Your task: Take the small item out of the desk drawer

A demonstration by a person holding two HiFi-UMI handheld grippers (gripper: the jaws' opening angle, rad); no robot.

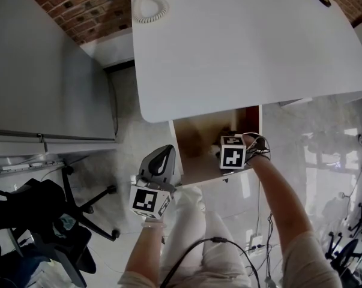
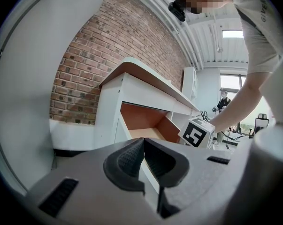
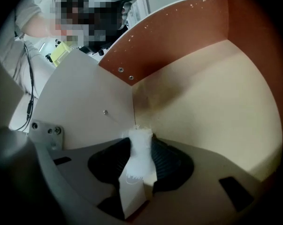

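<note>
Under the white desk [image 1: 241, 47] the drawer [image 1: 196, 143] stands pulled out, with a tan floor [image 3: 216, 102] and red-brown side walls. My right gripper [image 1: 220, 150] reaches down into it at the right; its tips are hidden in the head view. In the right gripper view, the right gripper [image 3: 142, 142] is shut on a small white packet [image 3: 139, 168], which stands upright between the dark pads near the drawer's corner. My left gripper [image 1: 167, 152] hangs outside the drawer's front left corner. Its jaws [image 2: 143, 146] are shut with nothing between them.
A coiled phone cord [image 1: 150, 8] lies at the desk's far edge. A grey cabinet [image 1: 36, 71] stands to the left, and a black office chair [image 1: 42, 221] at the lower left. A black cable [image 1: 199, 245] crosses the person's lap. A brick wall [image 2: 85, 78] rises behind the desk.
</note>
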